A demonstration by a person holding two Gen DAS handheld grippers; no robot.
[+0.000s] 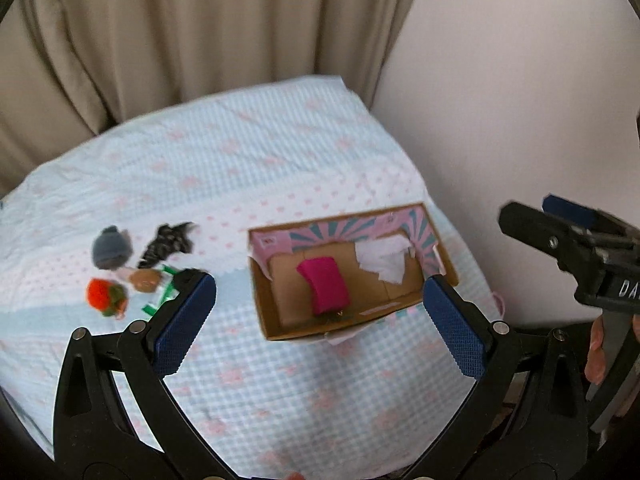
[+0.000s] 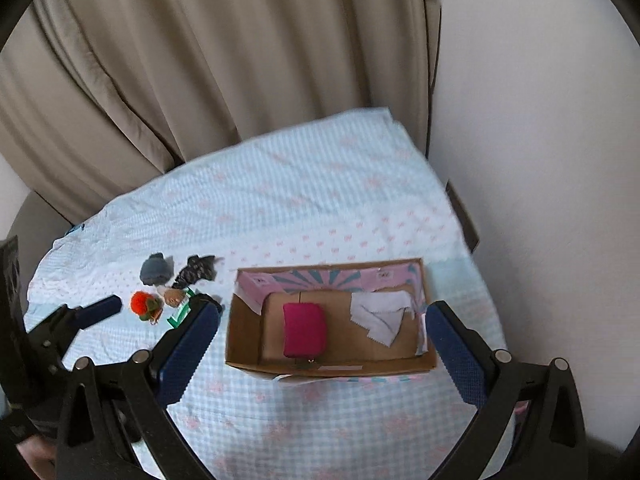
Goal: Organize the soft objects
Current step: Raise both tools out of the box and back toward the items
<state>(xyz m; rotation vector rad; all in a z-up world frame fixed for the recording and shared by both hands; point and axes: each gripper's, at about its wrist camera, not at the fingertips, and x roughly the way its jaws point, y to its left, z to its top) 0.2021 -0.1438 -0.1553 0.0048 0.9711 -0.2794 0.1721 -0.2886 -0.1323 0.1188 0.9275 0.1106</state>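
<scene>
Reaching next: probably for the loose cluster of soft items lying on the pale blue checked bedcover [image 2: 320,184], well to the left of the open cardboard box with pink-and-teal patterned flaps [image 2: 430,354].
Left gripper [image 1: 320,320]: fingers spread wide, holding nothing, hanging above the bedcover in front of the box.
Right gripper [image 2: 322,338]: likewise spread and empty, framing the box from above.
Doing it well: take one item at a time, close gently on its middle, lift clear of its neighbours since they touch or nearly touch, and release low inside the box beside what is already there.
In the box, two: a magenta knitted pouch [image 2: 305,330] and a white folded cloth [image 2: 378,316].
Outside, at least five: a grey knitted cap [image 2: 156,269], a dark patterned fabric scrap [image 2: 196,267], an orange-and-green woolly ball [image 2: 145,304], a small brown round piece [image 2: 173,297], a green ribbon strip [image 2: 181,313].
</scene>
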